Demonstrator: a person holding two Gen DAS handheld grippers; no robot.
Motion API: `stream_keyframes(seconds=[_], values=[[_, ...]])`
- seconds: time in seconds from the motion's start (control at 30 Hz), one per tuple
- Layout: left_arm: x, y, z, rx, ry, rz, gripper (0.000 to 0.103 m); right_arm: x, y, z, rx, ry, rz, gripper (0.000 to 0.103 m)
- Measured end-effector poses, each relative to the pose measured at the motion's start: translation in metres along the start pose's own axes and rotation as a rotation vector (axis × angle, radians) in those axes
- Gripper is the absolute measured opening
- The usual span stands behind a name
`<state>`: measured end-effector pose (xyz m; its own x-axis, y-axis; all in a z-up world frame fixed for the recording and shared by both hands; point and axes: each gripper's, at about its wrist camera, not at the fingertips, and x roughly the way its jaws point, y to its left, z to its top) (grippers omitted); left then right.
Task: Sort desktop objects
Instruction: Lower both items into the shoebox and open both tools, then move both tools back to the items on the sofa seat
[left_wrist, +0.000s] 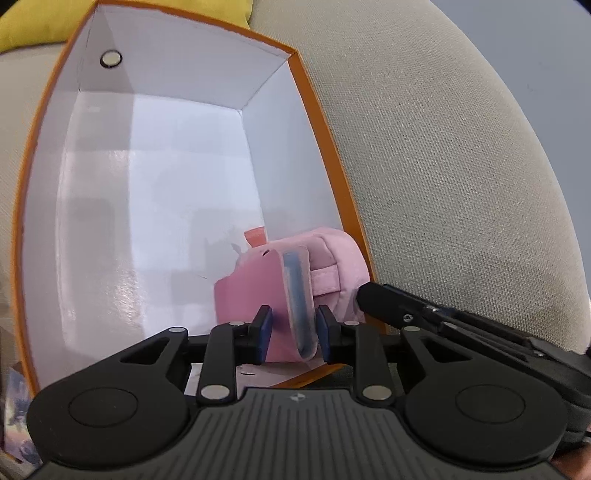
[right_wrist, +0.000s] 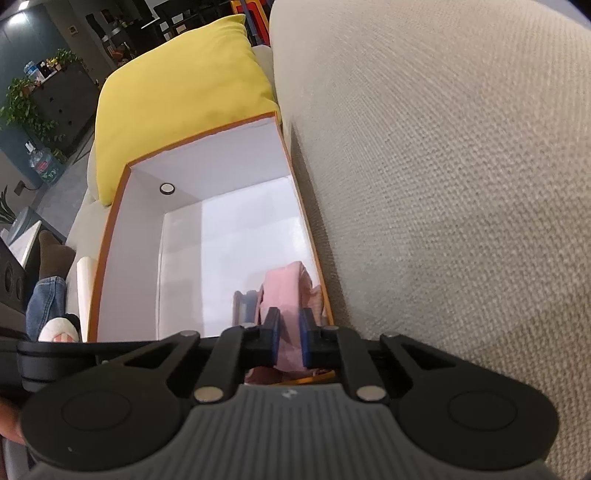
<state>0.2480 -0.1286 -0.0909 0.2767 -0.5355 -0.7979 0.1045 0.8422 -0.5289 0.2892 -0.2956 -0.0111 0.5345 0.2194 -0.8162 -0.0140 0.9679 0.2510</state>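
Observation:
A pink fabric pouch (left_wrist: 255, 291) sits in the near right corner of an orange box with white inside walls (left_wrist: 177, 92). My left gripper (left_wrist: 293, 326) stands over that corner, its jaws apart around the pouch's upright flap with a blue strip (left_wrist: 297, 295), with gaps on both sides. My right gripper (right_wrist: 288, 341) is shut on the pouch's pink fabric (right_wrist: 286, 291) inside the same box (right_wrist: 207, 162). The right gripper's arm shows in the left wrist view (left_wrist: 443, 314).
The box rests on a beige sofa, against its back cushion (right_wrist: 443, 184). A yellow pillow (right_wrist: 177, 92) lies behind the box. A person's leg in jeans and a slipper (right_wrist: 51, 306) is at the left. A round magnet (left_wrist: 110, 59) sits on the box's far wall.

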Motion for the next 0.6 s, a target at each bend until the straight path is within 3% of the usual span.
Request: stream_keyframes(seconds=[0.17,0.3,0.43,0.6], values=[[-0.014,-0.005,-0.001,0.022,-0.013,0.005,0.03,-0.02,0.007,-0.001,-0.026,-0.043,-0.015,0.019],[-0.049,-0.013,-0.01,0.094,-0.071,0.034,0.038,-0.043,0.018,-0.007,-0.059,-0.095,0.011,0.019],[-0.107,-0.013,-0.023,0.194,-0.169,0.107,0.039,-0.065,0.039,-0.02,-0.129,-0.146,0.08,0.021],[-0.185,0.014,-0.049,0.207,-0.272,0.258,0.039,-0.075,0.078,-0.044,-0.246,-0.138,0.197,0.025]])
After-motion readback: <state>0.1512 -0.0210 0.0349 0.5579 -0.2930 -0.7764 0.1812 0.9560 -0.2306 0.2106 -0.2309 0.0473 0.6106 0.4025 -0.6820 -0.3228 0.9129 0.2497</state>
